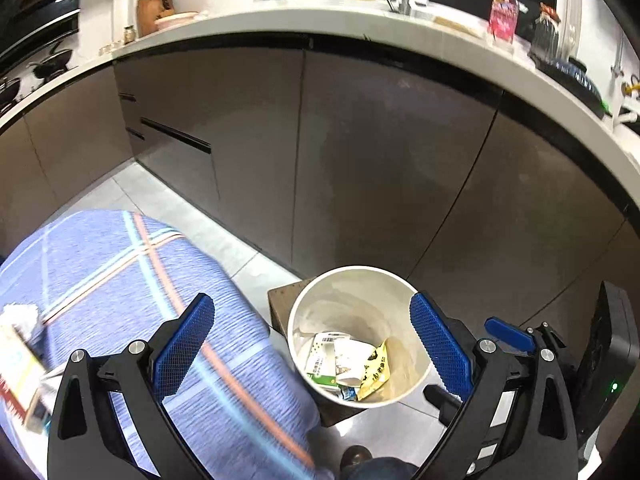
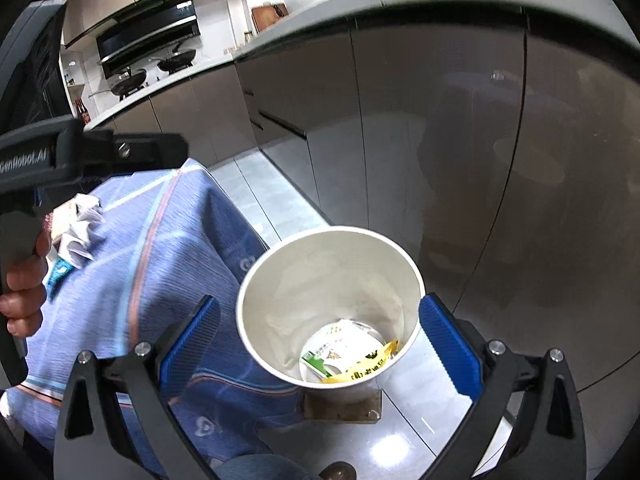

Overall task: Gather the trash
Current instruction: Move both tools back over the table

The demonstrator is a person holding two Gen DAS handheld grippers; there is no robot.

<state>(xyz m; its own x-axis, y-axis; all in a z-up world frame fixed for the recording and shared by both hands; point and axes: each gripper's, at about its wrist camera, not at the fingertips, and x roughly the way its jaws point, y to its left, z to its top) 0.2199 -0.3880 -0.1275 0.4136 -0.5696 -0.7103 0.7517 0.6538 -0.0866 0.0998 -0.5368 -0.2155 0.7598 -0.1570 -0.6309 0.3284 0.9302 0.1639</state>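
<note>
Below both grippers' wide-open, empty jaws, wrappers (image 1: 348, 362) lie inside the bin (image 1: 320, 292).

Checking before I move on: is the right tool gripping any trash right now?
No. The right tool stands wide open with nothing between its pads; wrappers already lie inside the white bin.

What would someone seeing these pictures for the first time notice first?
A white bucket on the floor beside the blue plaid tablecloth, with wrappers lying at its bottom. Both the left gripper and right gripper hang open and empty above it. More crumpled paper waits on the cloth.
</note>
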